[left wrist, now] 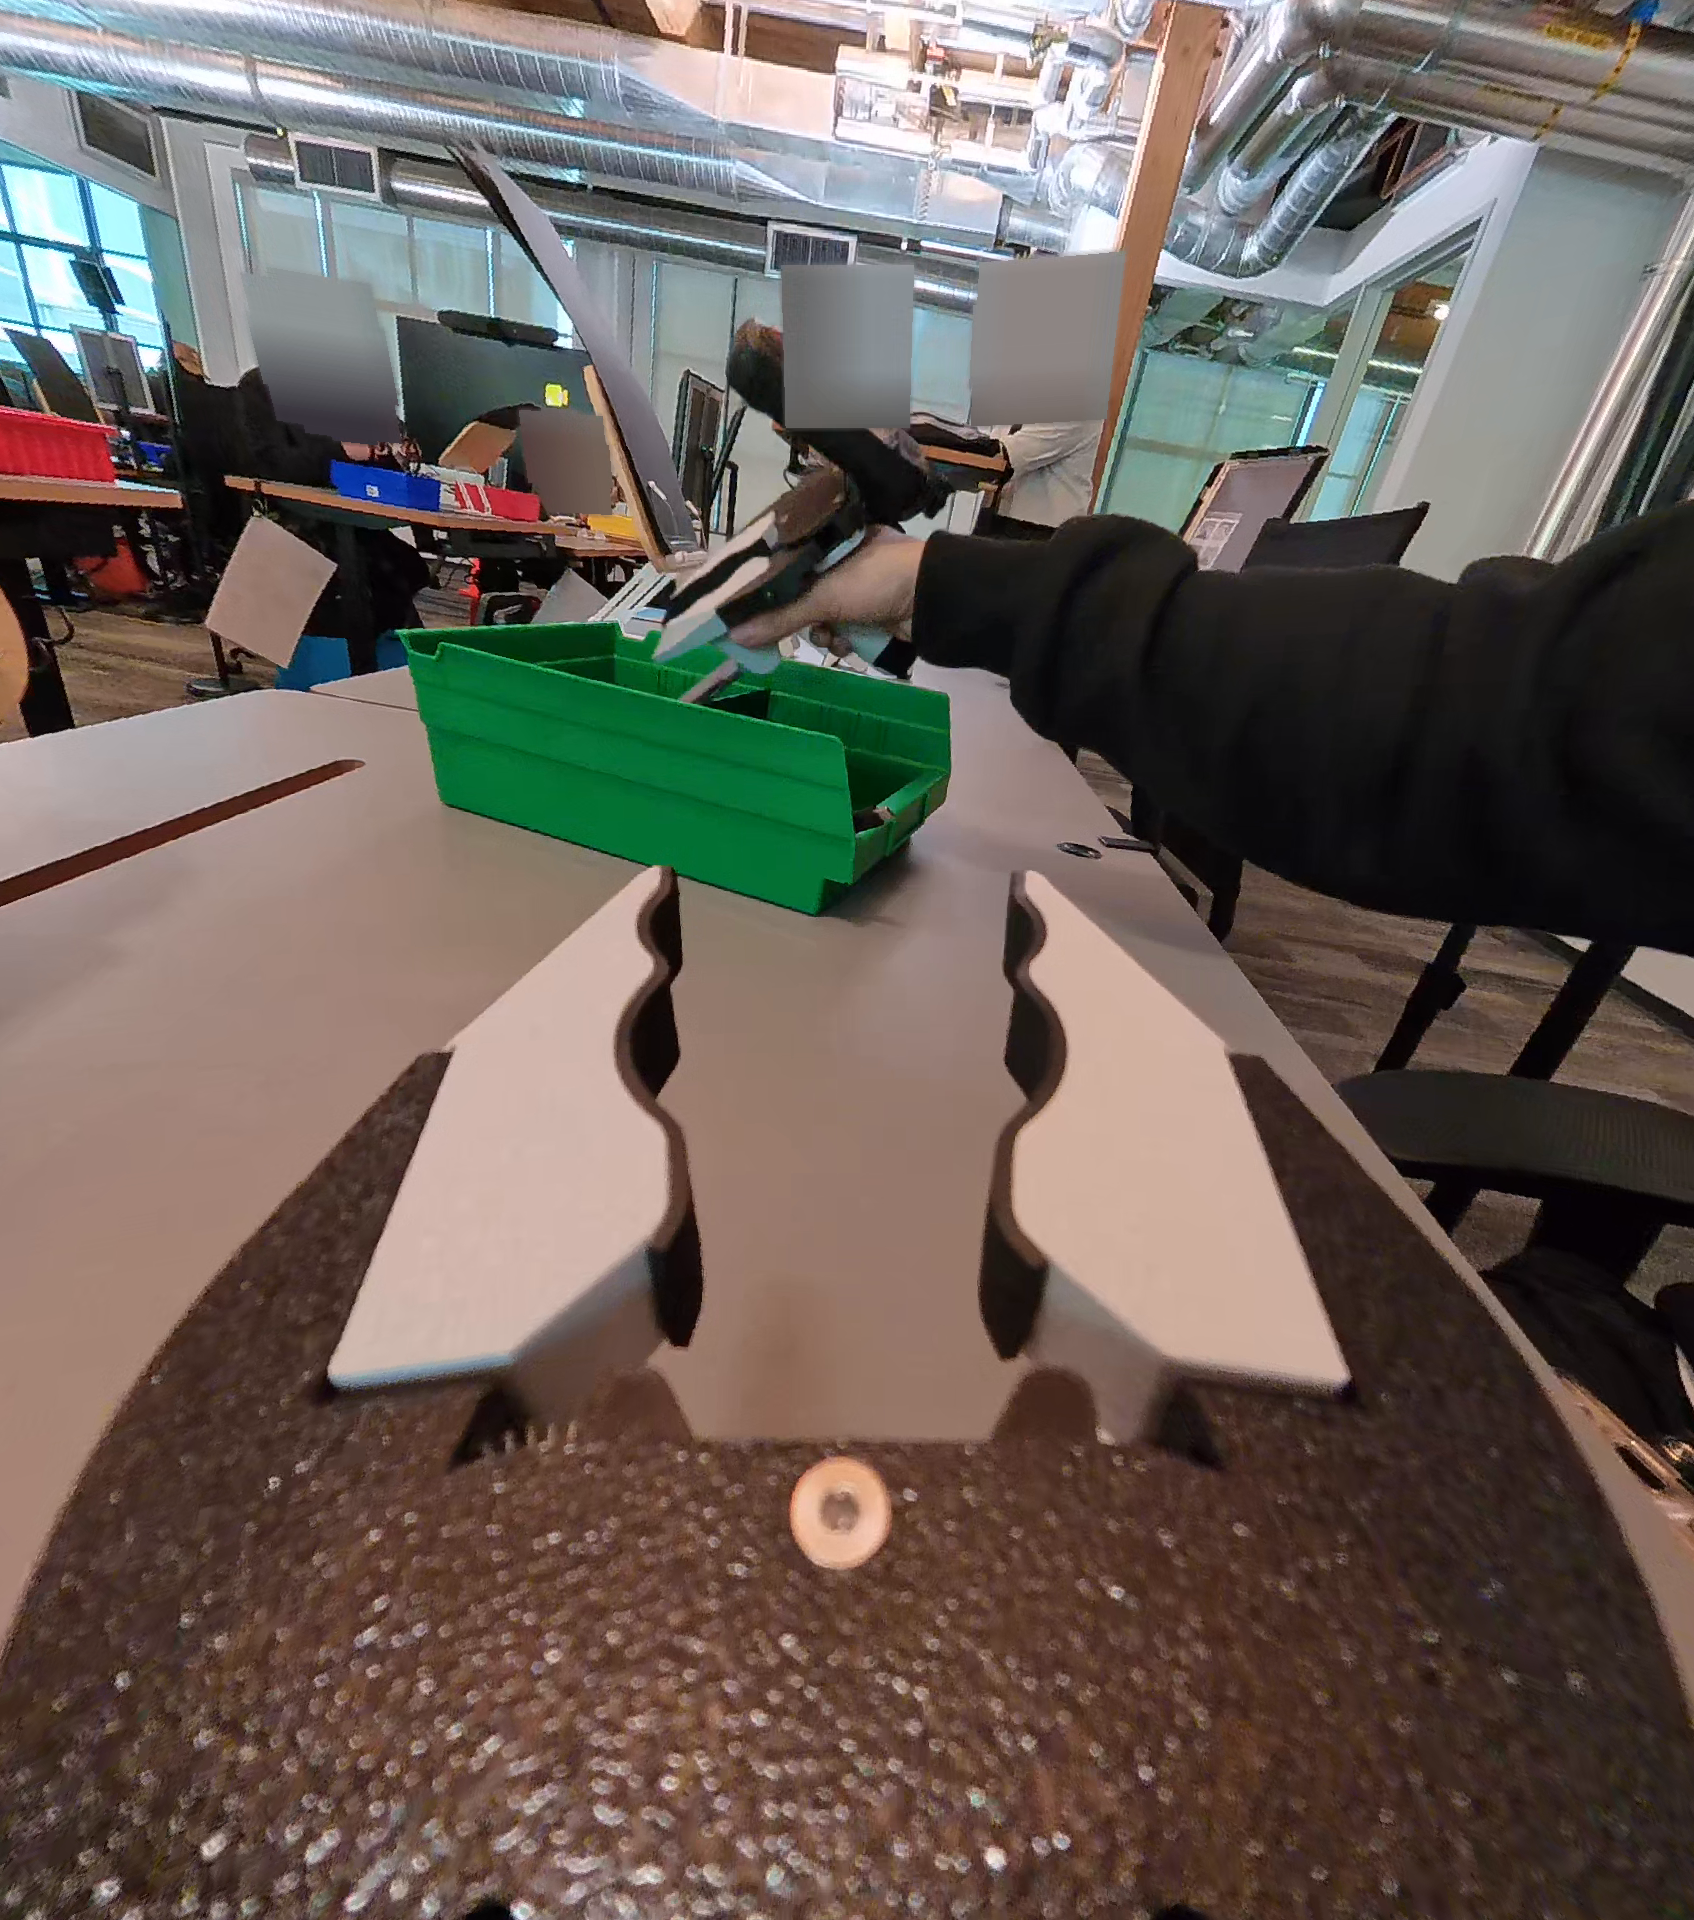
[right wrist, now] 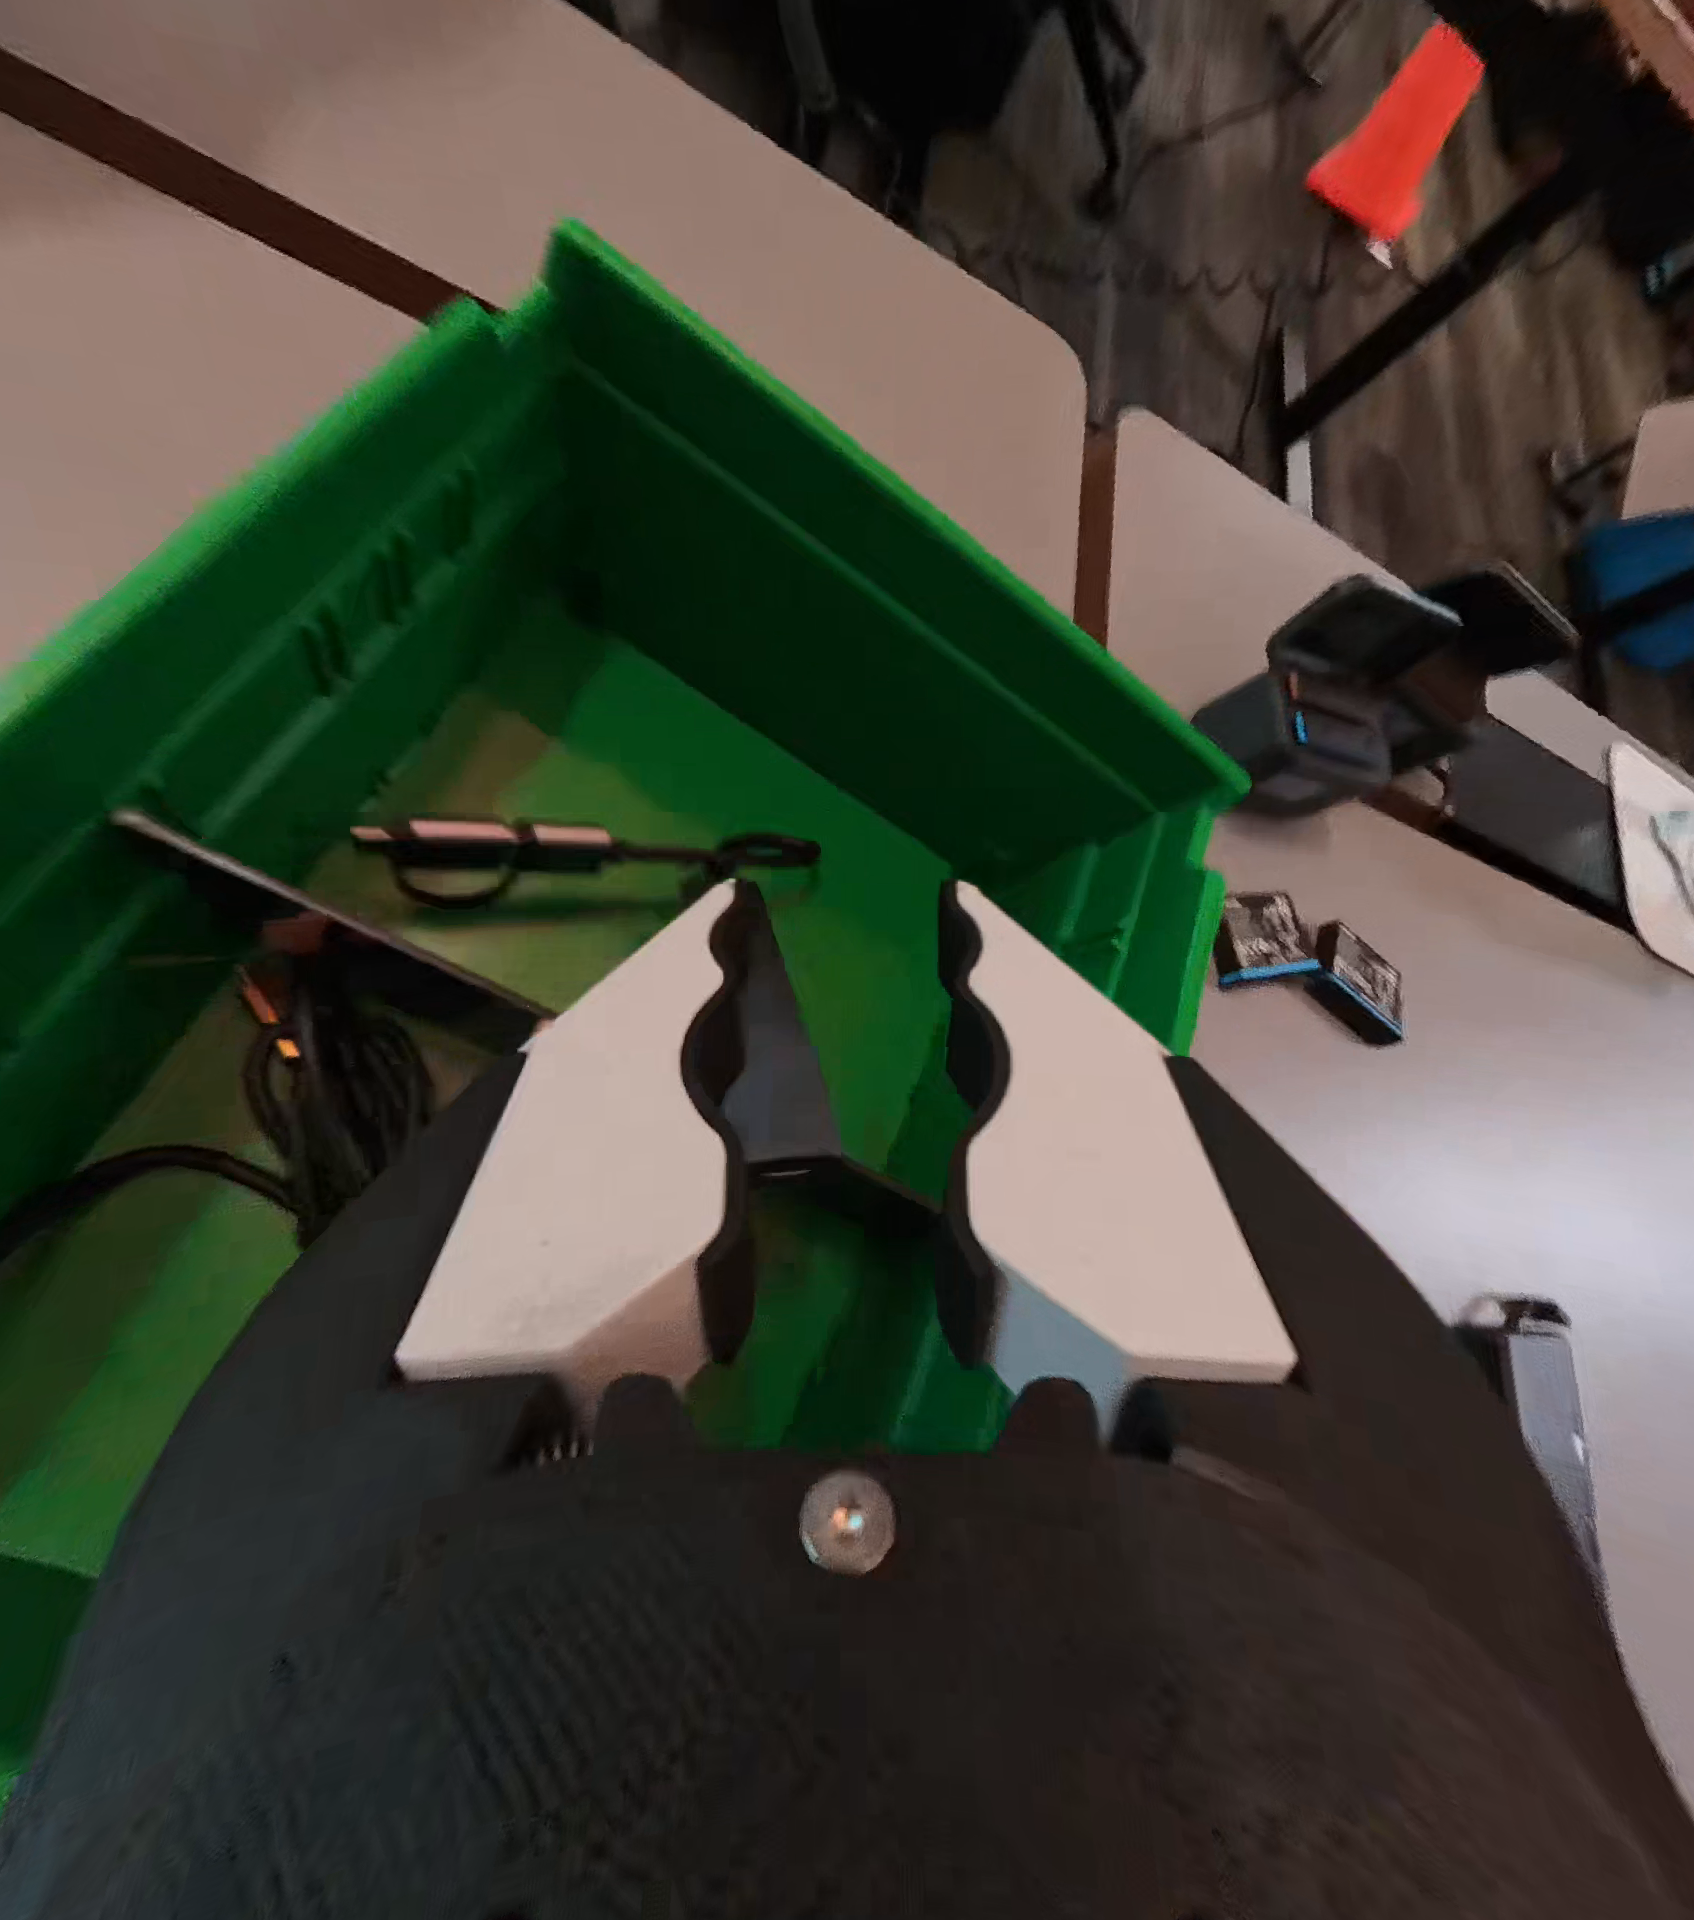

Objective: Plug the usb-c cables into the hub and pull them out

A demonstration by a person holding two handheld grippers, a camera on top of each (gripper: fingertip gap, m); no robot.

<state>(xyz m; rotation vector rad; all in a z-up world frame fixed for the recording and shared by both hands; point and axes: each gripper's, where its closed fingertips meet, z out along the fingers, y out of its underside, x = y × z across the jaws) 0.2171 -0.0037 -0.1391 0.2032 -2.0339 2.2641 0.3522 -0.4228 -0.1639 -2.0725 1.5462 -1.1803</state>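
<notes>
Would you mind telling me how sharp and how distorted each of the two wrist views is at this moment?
Left wrist view: mostly sharp, with strong wide-angle bending of the ceiling pipes and table edges; the left gripper and green bin are crisp, the right gripper slightly smeared. Right wrist view: motion blur throughout, softening the bin's rim, the cables inside it, and the small black items on the table at right.

Bin ahead of you on the table

Your bin (left wrist: 656, 769) sits on the table (left wrist: 147, 1039); inside it, the coiled cables (right wrist: 323, 1081) lie left of a divider (right wrist: 323, 925), a short adapter (right wrist: 510, 836) beyond it.
</notes>
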